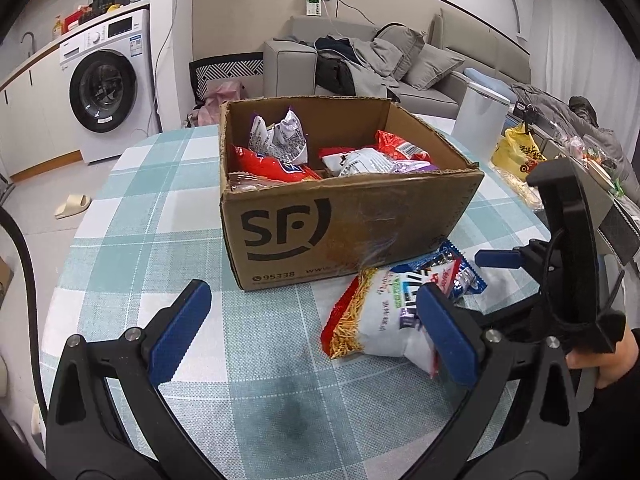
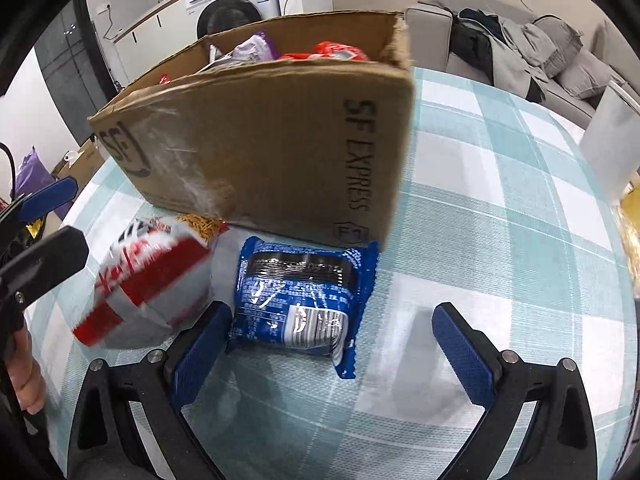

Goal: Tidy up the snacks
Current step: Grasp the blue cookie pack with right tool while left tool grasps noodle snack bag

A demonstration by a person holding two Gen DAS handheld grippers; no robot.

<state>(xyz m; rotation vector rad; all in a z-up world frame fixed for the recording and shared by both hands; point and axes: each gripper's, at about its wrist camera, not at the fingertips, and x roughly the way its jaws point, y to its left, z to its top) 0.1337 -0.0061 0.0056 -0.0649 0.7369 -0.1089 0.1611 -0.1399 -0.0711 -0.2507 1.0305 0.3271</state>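
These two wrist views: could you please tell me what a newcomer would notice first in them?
The open brown cardboard box printed with SF, mid-table on the teal-and-white checked tablecloth, draws the eye first, with red, white and purple snack bags inside. Next come two packets lying before it: a white-and-red bag of thin sticks and a blue foil packet beside it. Both grippers, left and right, are open near them.
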